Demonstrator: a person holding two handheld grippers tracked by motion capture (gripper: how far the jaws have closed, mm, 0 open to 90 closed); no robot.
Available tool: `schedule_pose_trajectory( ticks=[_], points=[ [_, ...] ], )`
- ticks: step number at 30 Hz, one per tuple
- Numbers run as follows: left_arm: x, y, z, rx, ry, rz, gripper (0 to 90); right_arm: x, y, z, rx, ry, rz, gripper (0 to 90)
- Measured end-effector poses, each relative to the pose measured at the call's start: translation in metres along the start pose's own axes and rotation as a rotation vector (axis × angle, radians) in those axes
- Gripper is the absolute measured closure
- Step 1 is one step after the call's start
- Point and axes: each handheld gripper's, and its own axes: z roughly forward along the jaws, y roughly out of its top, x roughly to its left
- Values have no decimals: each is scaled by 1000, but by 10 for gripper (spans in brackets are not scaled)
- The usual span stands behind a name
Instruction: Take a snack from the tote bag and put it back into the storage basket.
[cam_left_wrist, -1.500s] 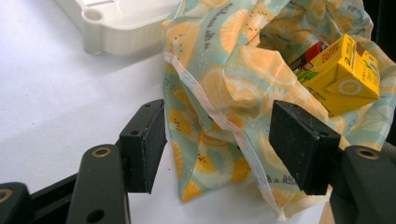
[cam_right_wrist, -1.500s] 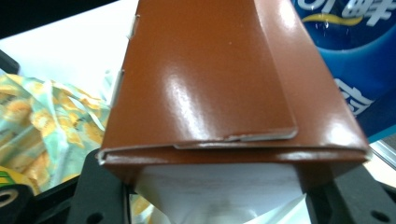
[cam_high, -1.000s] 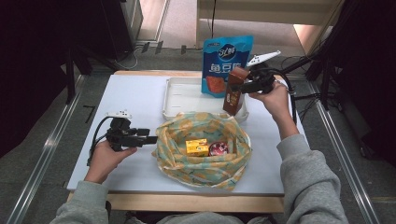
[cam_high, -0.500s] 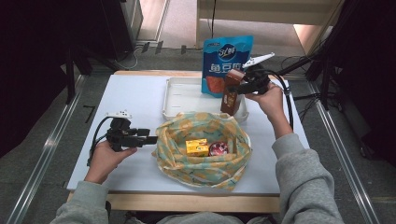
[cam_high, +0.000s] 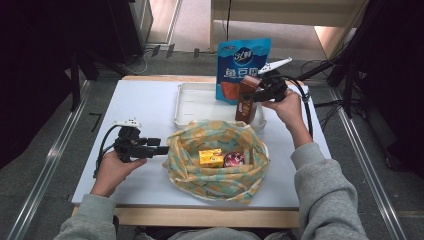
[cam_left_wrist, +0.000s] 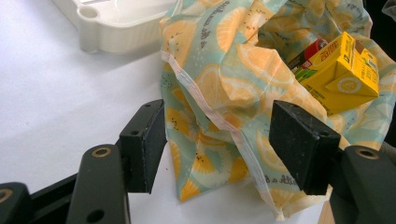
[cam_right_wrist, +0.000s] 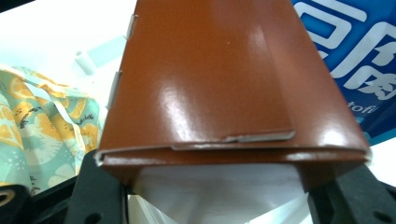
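Glossy brown carton, crisp folded edges

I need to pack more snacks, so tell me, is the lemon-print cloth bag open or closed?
Open. The lemon-print cloth bag has its mouth spread wide, showing a yellow carton and a red-lidded can inside.

light: bright, even on white table, surroundings dark | shadows: soft, short beside white tray | glare: sheen on brown carton | focus: high view slightly soft; carton's near edge blurred in right gripper view
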Motion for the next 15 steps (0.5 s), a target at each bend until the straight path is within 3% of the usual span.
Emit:
schedule_pose_trajectory(
  ticks=[8,15],
  points=[
    [-1,0,1,4,-1,1,375,-2,1,-2,24,11,24,390],
    [0,0,0,-1,-3,-3,375,0,3,-2,51,-9,18,310]
  ],
)
